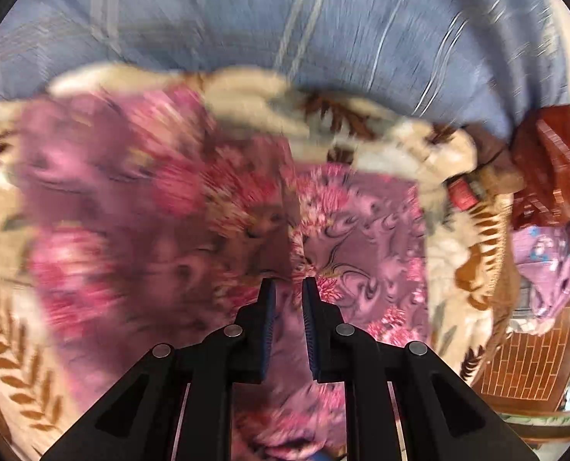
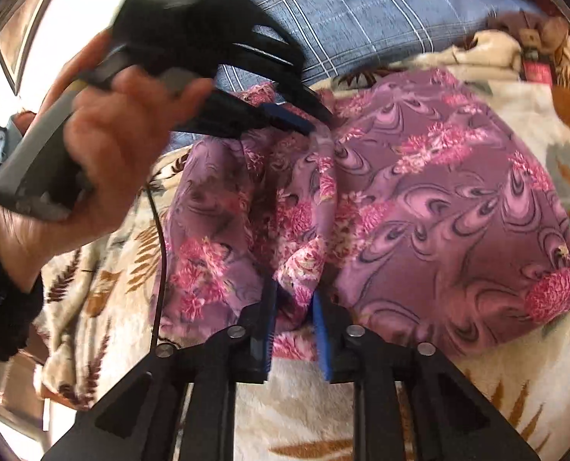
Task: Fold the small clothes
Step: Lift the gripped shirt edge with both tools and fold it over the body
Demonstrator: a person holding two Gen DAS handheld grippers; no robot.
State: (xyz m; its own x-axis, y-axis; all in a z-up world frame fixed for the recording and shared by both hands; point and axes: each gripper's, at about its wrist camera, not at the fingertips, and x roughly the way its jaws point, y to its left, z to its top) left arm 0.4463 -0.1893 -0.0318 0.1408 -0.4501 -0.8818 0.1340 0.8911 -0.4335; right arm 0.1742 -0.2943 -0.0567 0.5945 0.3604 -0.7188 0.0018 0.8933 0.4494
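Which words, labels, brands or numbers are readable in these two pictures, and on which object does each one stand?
No text can be read in either view.
Red tag on the cream leaf-patterned blanket: a small red label shows near the blanket's far edge; it also appears in the left wrist view. Any print on it is too small and blurred to read.
Purple floral garment: pattern only, no lettering visible.
Blue checked sheet: no writing.

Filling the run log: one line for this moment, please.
step: mid-fold | item: floral garment on blanket | left gripper: at garment's far edge | right gripper: cloth between fingers
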